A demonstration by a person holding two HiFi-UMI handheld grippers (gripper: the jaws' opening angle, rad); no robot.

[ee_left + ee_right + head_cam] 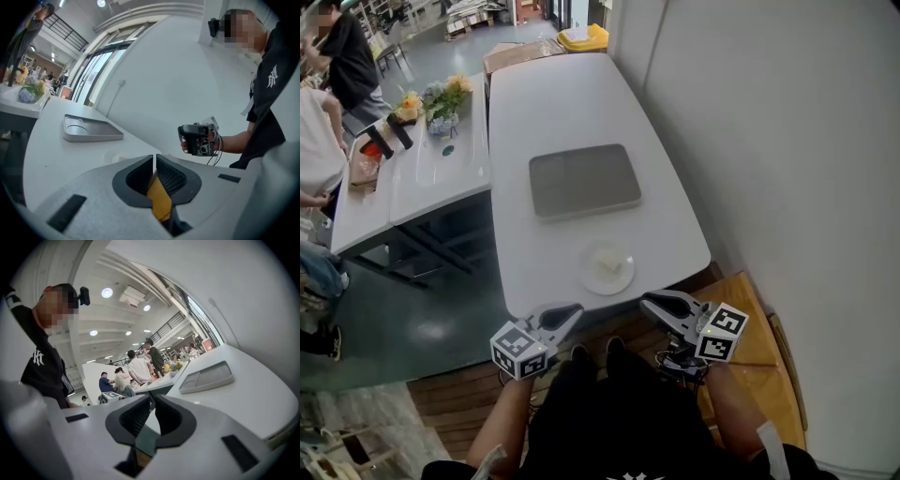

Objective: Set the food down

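Observation:
A white plate (pixel 607 279) with a pale block of food (pixel 607 263) rests on the white table (pixel 553 103) near its front edge. Behind it lies a grey tray (pixel 585 181). My left gripper (pixel 573 310) hovers just off the table's front edge, left of the plate, shut and holding nothing. My right gripper (pixel 648 300) hangs at the plate's front right, also shut and empty. In the left gripper view the shut jaws (pixel 154 157) point across the table toward the tray (pixel 91 129) and the right gripper (pixel 199 139). The right gripper view shows its closed jaws (pixel 153 398) and the tray (pixel 206 377).
A white wall (pixel 769 141) runs along the table's right side. A second white table (pixel 431 169) at the left carries flowers (pixel 441 98) and small items. People stand at the far left (pixel 328 112). A wooden floor and a yellow-brown board (pixel 750 328) lie below me.

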